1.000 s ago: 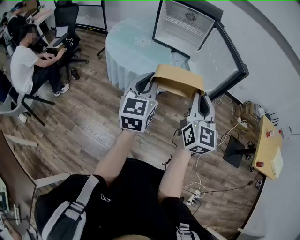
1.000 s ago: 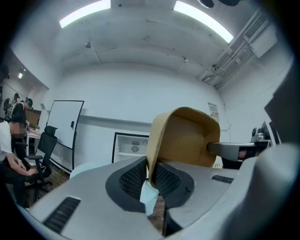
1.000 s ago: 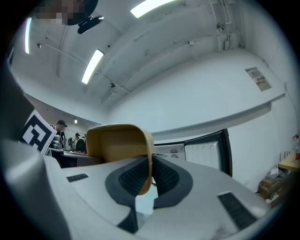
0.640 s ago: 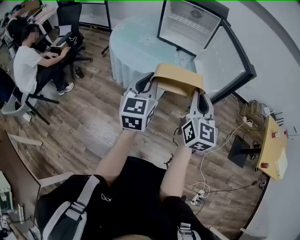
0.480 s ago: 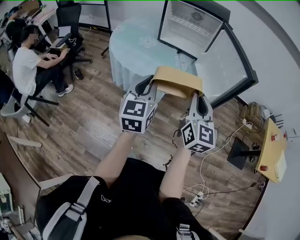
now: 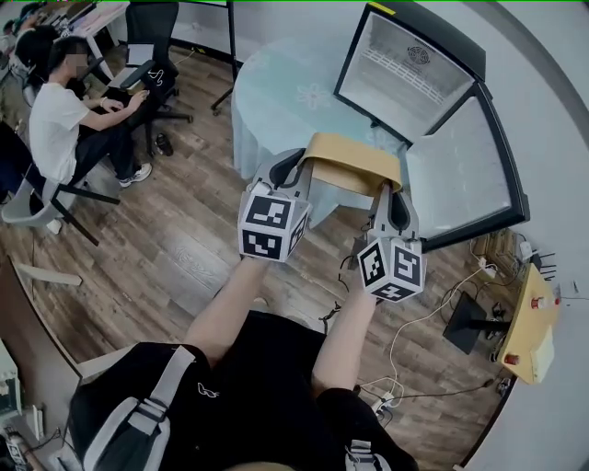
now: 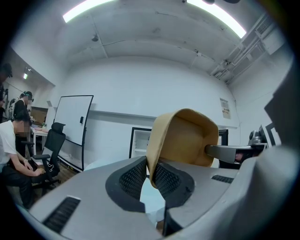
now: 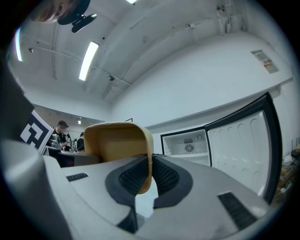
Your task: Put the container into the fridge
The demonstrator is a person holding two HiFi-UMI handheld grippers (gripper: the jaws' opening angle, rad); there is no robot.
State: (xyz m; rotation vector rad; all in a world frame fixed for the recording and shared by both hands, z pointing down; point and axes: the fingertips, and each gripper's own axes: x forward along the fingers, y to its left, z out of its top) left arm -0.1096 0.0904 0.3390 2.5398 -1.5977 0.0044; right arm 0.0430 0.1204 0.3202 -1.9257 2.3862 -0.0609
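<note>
A tan, open-topped container [image 6: 353, 163] hangs in the air between my two grippers, in front of the round table. My left gripper [image 6: 302, 168] is shut on its left wall, which shows pinched between the dark pads in the left gripper view, where the container [image 7: 187, 138] fills the middle. My right gripper [image 6: 385, 191] is shut on the right wall; its own view shows the container [image 8: 115, 143] clamped at its edge. A small black fridge [image 6: 405, 64] stands on the table ahead, its door [image 6: 469, 175] swung wide open, white shelves visible inside [image 8: 187, 146].
The round table [image 6: 276, 97] wears a pale blue cloth. A person [image 6: 60, 124] sits at a desk on the left with office chairs [image 6: 152, 28]. Cables and a power strip [image 6: 391, 391] lie on the wood floor to the right, beside a yellow stand [image 6: 525, 336].
The view has moved closer to the table and fridge, which now sit further right and lower in the head view. Both grippers keep hold of the container.
</note>
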